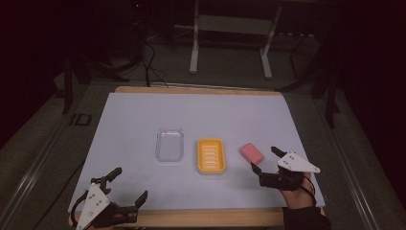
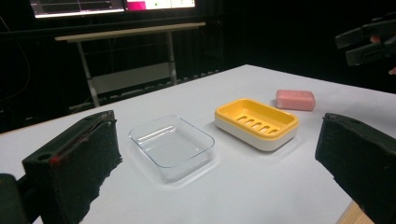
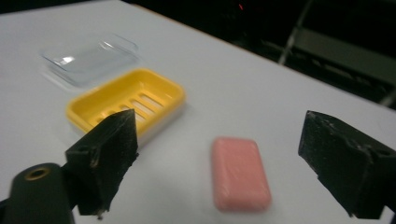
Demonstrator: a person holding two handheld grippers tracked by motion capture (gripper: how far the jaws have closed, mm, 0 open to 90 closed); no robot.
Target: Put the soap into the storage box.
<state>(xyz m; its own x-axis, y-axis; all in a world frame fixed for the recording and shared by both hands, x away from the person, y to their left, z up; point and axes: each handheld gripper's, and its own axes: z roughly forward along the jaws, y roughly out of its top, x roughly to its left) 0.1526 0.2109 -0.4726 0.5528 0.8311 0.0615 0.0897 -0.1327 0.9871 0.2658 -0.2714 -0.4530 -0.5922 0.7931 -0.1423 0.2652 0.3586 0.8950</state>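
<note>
Soap bar lies free on the surface, both grippers spread and empty

From above, your right gripper (image 1: 265, 161) sits just beside the pink soap (image 1: 252, 153), right of the yellow dish (image 1: 211, 155); your left gripper (image 1: 128, 186) waits near the front edge. Left gripper view: clear lid (image 2: 171, 144) beside the dish. Right gripper view: soap between your jaws, likely firm, light, slick; pinch its long sides

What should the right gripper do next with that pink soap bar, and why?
Probably ease the right gripper forward and down so its open jaws straddle the pink soap bar, then close. The bar lies flat on the white table, apart from the yellow soap dish, and already sits between the jaws in the right gripper view. The left gripper is open and far from it.
</note>
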